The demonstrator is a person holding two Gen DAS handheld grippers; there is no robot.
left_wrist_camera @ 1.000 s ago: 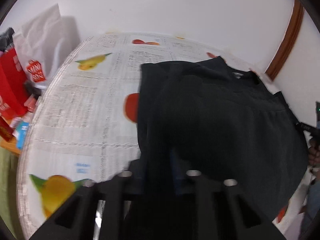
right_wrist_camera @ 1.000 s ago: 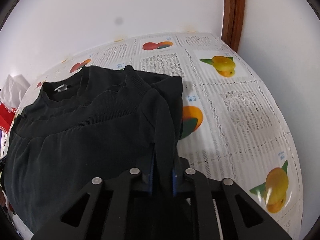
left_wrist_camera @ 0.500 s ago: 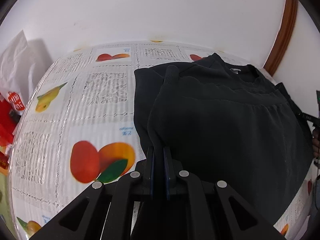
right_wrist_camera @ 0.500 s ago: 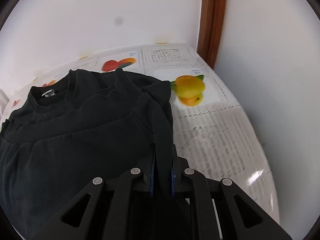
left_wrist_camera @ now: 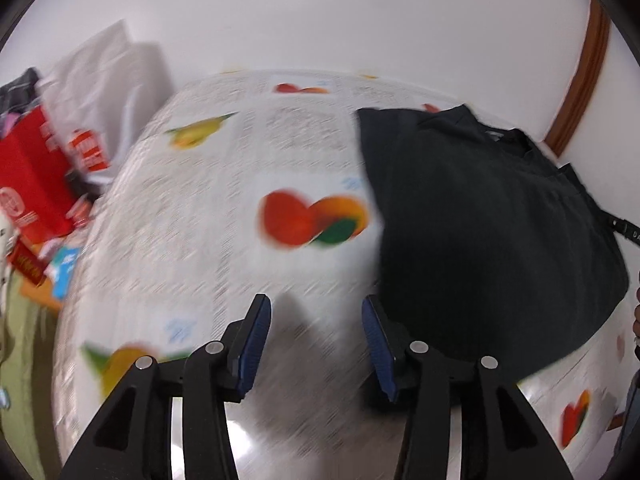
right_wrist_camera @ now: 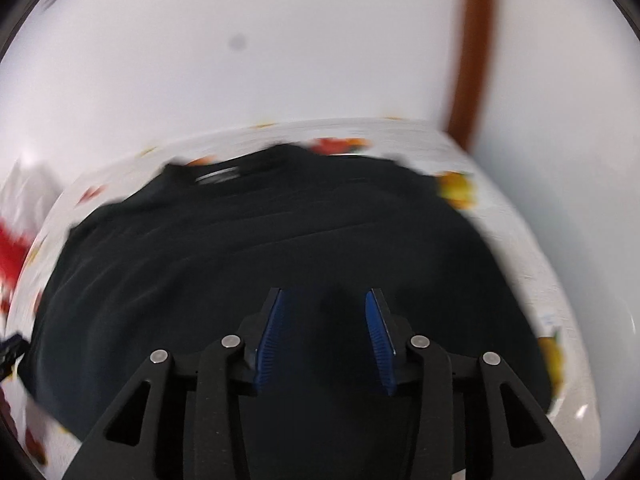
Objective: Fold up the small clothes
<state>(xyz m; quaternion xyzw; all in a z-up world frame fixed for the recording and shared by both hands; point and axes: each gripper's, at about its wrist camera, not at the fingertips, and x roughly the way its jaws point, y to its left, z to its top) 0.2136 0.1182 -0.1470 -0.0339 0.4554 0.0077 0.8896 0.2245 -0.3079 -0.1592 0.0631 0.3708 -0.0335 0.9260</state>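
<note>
A black sweatshirt (left_wrist_camera: 488,216) lies folded on the fruit-print tablecloth (left_wrist_camera: 224,208), collar toward the wall. My left gripper (left_wrist_camera: 316,304) is open and empty, over bare tablecloth just left of the garment's edge. My right gripper (right_wrist_camera: 324,300) is open and empty, hovering over the middle of the black sweatshirt (right_wrist_camera: 248,248). The collar label (right_wrist_camera: 218,176) shows at the far side. Both views are motion-blurred.
Red packaging (left_wrist_camera: 32,176) and a white plastic bag (left_wrist_camera: 108,80) crowd the table's left side. A white wall runs behind, with a brown wooden frame (right_wrist_camera: 472,48) at the right. A person's hand shows at the right edge (left_wrist_camera: 636,320).
Both grippers have opened and let go of the black sweatshirt. The left one has pulled away to the left of the garment; the right one has lifted above it.
</note>
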